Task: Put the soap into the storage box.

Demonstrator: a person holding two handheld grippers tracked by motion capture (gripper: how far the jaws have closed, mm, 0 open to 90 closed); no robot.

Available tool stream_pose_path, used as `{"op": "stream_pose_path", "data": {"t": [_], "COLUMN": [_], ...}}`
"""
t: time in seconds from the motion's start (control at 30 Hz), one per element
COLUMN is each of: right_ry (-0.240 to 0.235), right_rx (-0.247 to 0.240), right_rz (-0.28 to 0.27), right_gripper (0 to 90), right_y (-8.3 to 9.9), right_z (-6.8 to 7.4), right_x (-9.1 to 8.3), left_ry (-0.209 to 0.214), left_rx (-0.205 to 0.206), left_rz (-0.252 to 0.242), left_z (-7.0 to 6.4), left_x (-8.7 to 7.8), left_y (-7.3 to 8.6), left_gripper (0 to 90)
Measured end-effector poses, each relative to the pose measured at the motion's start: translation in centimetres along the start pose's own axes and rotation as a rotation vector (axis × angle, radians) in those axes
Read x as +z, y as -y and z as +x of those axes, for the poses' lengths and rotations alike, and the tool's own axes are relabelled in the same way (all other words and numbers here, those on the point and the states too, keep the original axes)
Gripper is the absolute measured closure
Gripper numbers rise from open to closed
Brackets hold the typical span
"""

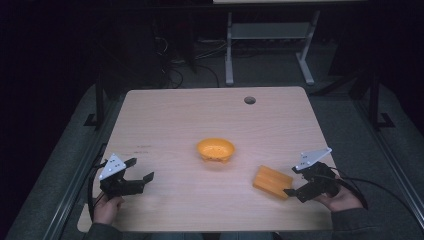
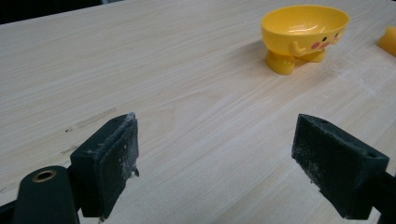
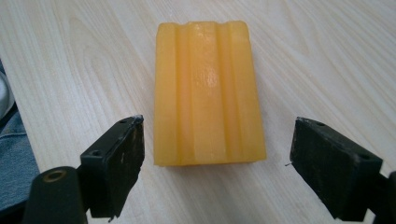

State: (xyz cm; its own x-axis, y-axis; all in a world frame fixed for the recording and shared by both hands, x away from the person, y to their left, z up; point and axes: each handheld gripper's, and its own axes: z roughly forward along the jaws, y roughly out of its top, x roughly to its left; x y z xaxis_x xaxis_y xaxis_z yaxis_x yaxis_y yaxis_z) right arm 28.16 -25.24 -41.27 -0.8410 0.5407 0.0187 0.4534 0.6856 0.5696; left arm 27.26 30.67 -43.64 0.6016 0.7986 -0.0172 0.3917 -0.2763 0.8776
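A yellow footed bowl point(image 1: 215, 149) with a cartoon face point(image 2: 303, 32) stands near the middle of the wooden table point(image 1: 190, 115). An orange ridged block point(image 1: 272, 181) lies flat at the front right, and fills the middle of the right gripper view point(image 3: 205, 88). My right gripper point(image 1: 295, 182) is open, its jaws just short of the block's near end point(image 3: 217, 172), not touching it. My left gripper point(image 1: 138, 171) is open at the front left over bare wood point(image 2: 215, 163), well away from the bowl.
A round cable hole point(image 1: 249, 100) sits near the table's far edge. A white desk frame point(image 1: 270, 45) stands on the floor behind the table. The block's corner point(image 2: 388, 39) shows at the right edge of the left gripper view.
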Motion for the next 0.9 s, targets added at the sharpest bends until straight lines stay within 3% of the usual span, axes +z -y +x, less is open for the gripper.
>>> {"op": "stream_pose_path", "data": {"t": [0.9], "right_ry": [-0.019], "right_rx": [-0.076], "right_rz": [0.015], "right_gripper": [17.0], "right_y": [-3.3], "right_z": [-0.2], "right_x": [1.1], "left_ry": [0.0], "left_rx": [-0.007], "left_rz": [-0.004], "left_z": [0.1], "left_x": [-0.1], "left_y": [0.0], "left_gripper": [14.1]}}
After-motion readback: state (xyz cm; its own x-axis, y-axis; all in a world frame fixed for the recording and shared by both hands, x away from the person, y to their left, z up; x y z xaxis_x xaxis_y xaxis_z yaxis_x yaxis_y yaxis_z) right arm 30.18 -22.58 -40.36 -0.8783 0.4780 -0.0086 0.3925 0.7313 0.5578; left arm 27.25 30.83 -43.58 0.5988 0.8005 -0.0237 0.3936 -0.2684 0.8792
